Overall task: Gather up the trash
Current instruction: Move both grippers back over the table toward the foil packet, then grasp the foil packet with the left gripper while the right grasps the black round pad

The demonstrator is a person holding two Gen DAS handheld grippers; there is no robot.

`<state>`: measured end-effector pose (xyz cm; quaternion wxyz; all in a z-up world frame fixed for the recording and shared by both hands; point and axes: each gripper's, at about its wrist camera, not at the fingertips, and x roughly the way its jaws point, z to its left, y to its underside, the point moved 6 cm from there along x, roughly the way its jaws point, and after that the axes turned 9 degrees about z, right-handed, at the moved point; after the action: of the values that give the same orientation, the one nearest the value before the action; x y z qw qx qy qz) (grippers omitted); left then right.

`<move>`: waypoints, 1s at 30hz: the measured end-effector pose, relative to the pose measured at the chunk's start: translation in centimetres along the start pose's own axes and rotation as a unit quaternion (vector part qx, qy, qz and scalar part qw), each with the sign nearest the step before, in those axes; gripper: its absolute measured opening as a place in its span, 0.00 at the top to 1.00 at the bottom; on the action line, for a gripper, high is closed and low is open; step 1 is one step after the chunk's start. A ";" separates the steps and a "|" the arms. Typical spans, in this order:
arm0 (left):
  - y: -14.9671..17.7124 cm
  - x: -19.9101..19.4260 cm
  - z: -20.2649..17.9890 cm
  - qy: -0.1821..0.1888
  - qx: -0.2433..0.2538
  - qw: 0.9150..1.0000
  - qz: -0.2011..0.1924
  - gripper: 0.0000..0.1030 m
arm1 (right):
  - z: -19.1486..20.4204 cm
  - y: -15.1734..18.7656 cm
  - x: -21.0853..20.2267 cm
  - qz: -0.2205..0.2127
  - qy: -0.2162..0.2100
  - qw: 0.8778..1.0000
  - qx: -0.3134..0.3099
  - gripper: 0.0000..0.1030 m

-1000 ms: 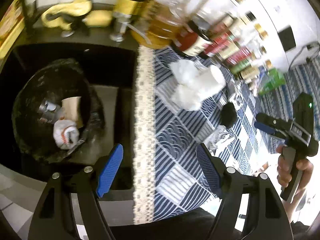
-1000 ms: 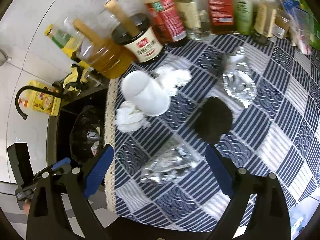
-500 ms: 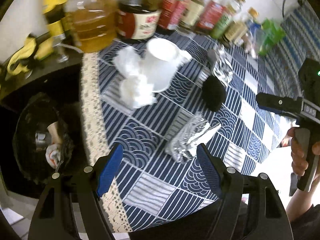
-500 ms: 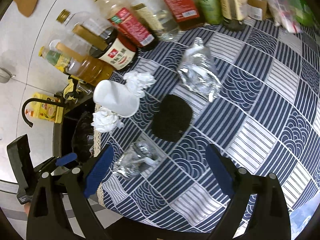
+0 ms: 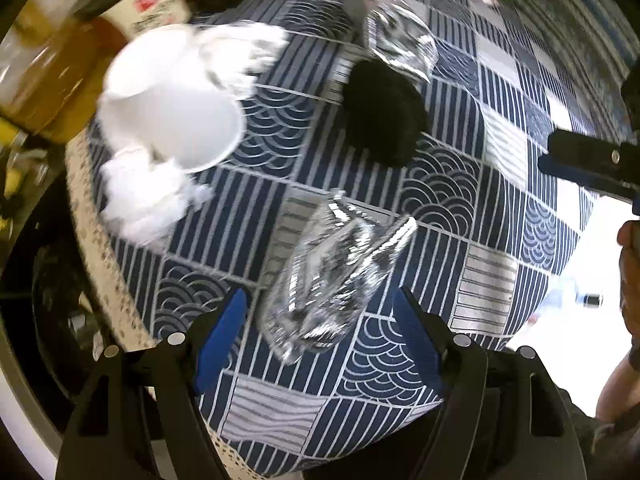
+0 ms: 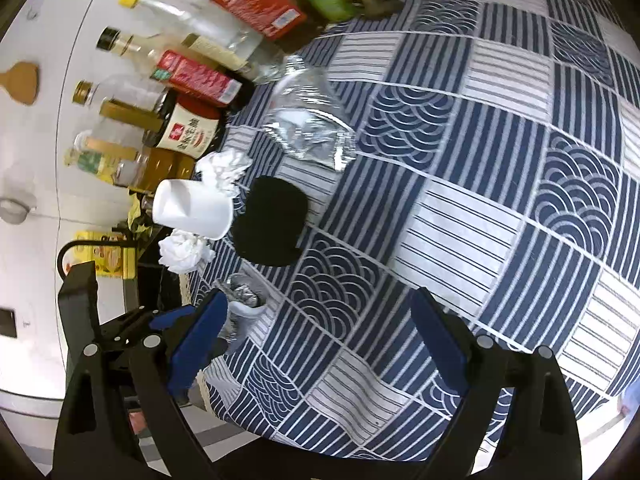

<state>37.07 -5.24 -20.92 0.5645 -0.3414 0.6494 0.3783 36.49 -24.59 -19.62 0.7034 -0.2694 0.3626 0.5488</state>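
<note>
Lying flat on the blue patterned tablecloth [image 5: 436,196], a crumpled clear plastic wrapper [image 5: 332,284] sits near the cloth's front-left edge, shiny and creased. Left gripper [image 5: 320,334] points straight down over it, blue pads spread wide to either side, nothing pinched; wrapper's near end lies between the fingers, contact hard to call through the motion blur. Further back: tipped white cup [image 5: 172,104] with wadded tissue [image 5: 148,200] touching it, a black round object [image 5: 384,116], and a second clear wrapper [image 6: 310,120] up by the bottles [image 6: 192,76]. Right gripper [image 6: 320,332] hangs tilted downward over the cloth's middle, jaws wide, empty; bare cloth ahead of it and to the right. Lace-trimmed cloth edge [image 5: 92,264] runs close on the left, dark bin [image 5: 52,312] just beyond and below it.
</note>
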 end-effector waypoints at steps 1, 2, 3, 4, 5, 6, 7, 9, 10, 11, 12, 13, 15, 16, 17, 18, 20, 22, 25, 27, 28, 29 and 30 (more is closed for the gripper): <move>-0.3 0.4 -0.1 -0.008 0.007 1.000 0.005 0.28 | -0.4 0.1 0.0 -0.001 -0.001 1.000 0.006 0.11; -0.4 0.9 -0.2 -0.012 0.011 1.000 0.010 0.28 | -0.8 0.2 -0.1 -0.002 -0.003 1.000 0.011 0.11; -0.6 1.2 -0.3 -0.014 0.015 1.000 0.014 0.28 | -1.2 0.3 -0.1 -0.004 -0.006 1.000 0.019 0.11; -0.8 1.6 -0.3 -0.018 0.019 0.999 0.020 0.28 | -1.5 0.4 -0.2 -0.006 -0.008 1.000 0.024 0.11; -0.9 1.7 -0.3 -0.022 0.021 0.999 0.023 0.30 | -1.9 0.6 -0.2 -0.006 -0.009 0.999 0.031 0.11; -1.0 1.9 -0.3 -0.023 0.026 0.999 0.025 0.33 | -2.1 0.7 -0.1 -0.005 -0.010 0.999 0.036 0.11; -1.1 2.0 -0.4 -0.020 0.029 0.999 0.024 0.37 | -2.5 1.0 -0.1 -0.006 -0.011 0.999 0.043 0.11; -1.2 2.1 -0.5 -0.014 0.036 0.999 0.026 0.41 | -3.0 1.2 -0.2 -0.007 -0.011 0.999 0.051 0.11; -1.3 2.1 -0.5 -0.012 0.037 0.999 0.024 0.41 | -3.2 1.4 -0.2 -0.008 -0.011 0.998 0.054 0.11; -1.3 2.1 -0.4 -0.010 0.035 0.999 0.023 0.42 | -3.4 1.4 -0.2 -0.009 -0.012 0.998 0.056 0.11; -1.3 2.0 -0.3 -0.007 0.031 0.999 0.023 0.42 | -3.4 1.5 -0.3 -0.010 -0.013 0.998 0.058 0.11; -1.3 1.9 -0.3 -0.003 0.029 0.999 0.022 0.43 | -3.4 1.6 -0.3 -0.011 -0.013 0.998 0.058 0.11; -1.2 1.6 0.0 0.007 0.030 0.999 0.016 0.43 | -3.2 1.6 -0.2 -0.009 -0.010 0.998 0.055 0.11; -0.9 1.5 0.4 0.009 0.028 0.999 0.015 0.43 | -3.0 1.5 -0.1 -0.007 -0.008 0.999 0.053 0.11; -0.7 1.3 0.6 0.014 0.024 1.000 0.013 0.43 | -2.8 1.4 -0.1 -0.007 -0.006 0.999 0.050 0.11; -0.2 1.2 0.9 0.017 0.022 1.000 0.011 0.44 | -2.5 1.3 0.0 -0.006 -0.005 0.999 0.046 0.11; 0.5 0.8 1.5 0.022 0.014 1.000 0.006 0.44 | -1.7 0.9 0.1 -0.006 -0.007 0.999 0.035 0.11; 1.1 0.3 1.9 0.026 0.003 1.000 0.000 0.44 | -0.6 0.5 0.3 -0.005 -0.007 1.000 0.022 0.11; 2.1 -0.7 2.9 0.037 -0.021 0.999 -0.017 0.44 | 1.1 -0.1 0.8 0.005 0.000 1.000 -0.003 0.11; 3.2 -1.3 3.9 0.044 -0.039 0.998 -0.023 0.43 | 2.5 -0.8 1.5 0.015 0.009 1.000 -0.026 0.11; 3.3 -1.6 4.4 0.047 -0.048 0.997 -0.026 0.43 | 3.0 -1.2 1.9 0.021 0.013 0.999 -0.035 0.11; 3.7 -1.8 4.1 0.049 -0.056 0.997 -0.029 0.43 | 3.5 -1.5 2.4 0.027 0.015 0.999 -0.043 0.11; 3.8 -1.8 3.9 0.051 -0.066 0.996 -0.033 0.43 | 3.9 -2.1 2.9 0.036 0.014 0.998 -0.050 0.11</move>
<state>35.87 0.07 -19.06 0.5188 -0.4183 0.6393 0.3837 39.74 -20.38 -19.71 0.6633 -0.2992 0.3541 0.5874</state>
